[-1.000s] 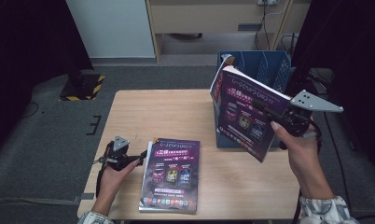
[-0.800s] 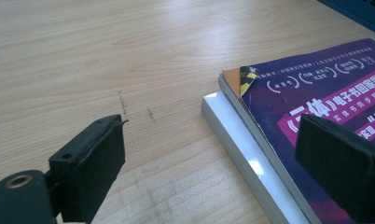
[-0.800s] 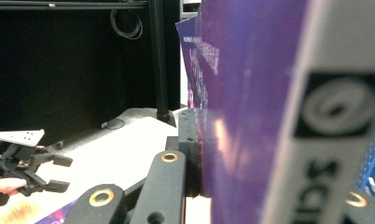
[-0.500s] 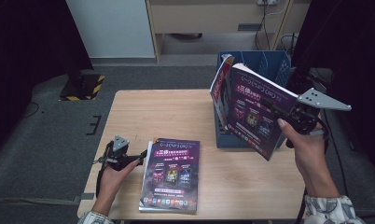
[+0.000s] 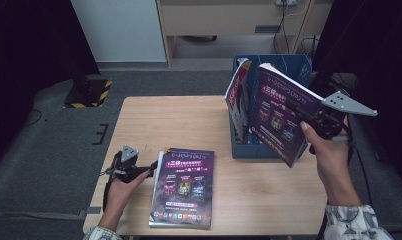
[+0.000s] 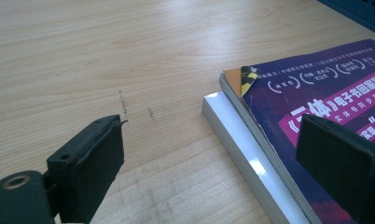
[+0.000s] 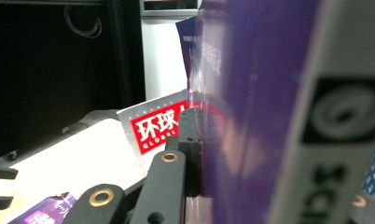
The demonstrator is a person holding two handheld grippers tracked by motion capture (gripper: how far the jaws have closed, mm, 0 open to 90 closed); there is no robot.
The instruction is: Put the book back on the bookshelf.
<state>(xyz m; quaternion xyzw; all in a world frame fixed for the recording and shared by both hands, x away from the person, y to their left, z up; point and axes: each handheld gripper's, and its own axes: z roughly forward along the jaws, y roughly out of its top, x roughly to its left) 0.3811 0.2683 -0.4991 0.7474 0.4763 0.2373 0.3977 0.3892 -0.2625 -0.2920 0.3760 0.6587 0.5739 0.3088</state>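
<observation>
My right gripper (image 5: pixel 298 108) is shut on a purple book (image 5: pixel 276 112), held upright and tilted over the blue file box (image 5: pixel 269 151) at the table's right. In the right gripper view a black pad (image 7: pixel 190 140) presses flat on the book's purple cover (image 7: pixel 251 107). A red-and-white magazine (image 5: pixel 236 95) stands inside the box. My left gripper (image 5: pixel 150 167) rests low at the front left, open, beside a stack of books (image 5: pixel 184 187). In the left gripper view its jaws straddle the stack's near corner, with a purple book (image 6: pixel 325 98) lying on a white one (image 6: pixel 241 140).
The wooden table (image 5: pixel 179 122) has bare room at its back left and middle. The red magazine (image 7: pixel 160 126) shows just past the held book. Grey carpet surrounds the table, and a cabinet (image 5: pixel 229 20) stands beyond it.
My right hand has carried the purple book slightly to the right, closer over the blue box. The left gripper and the stack have not moved.
</observation>
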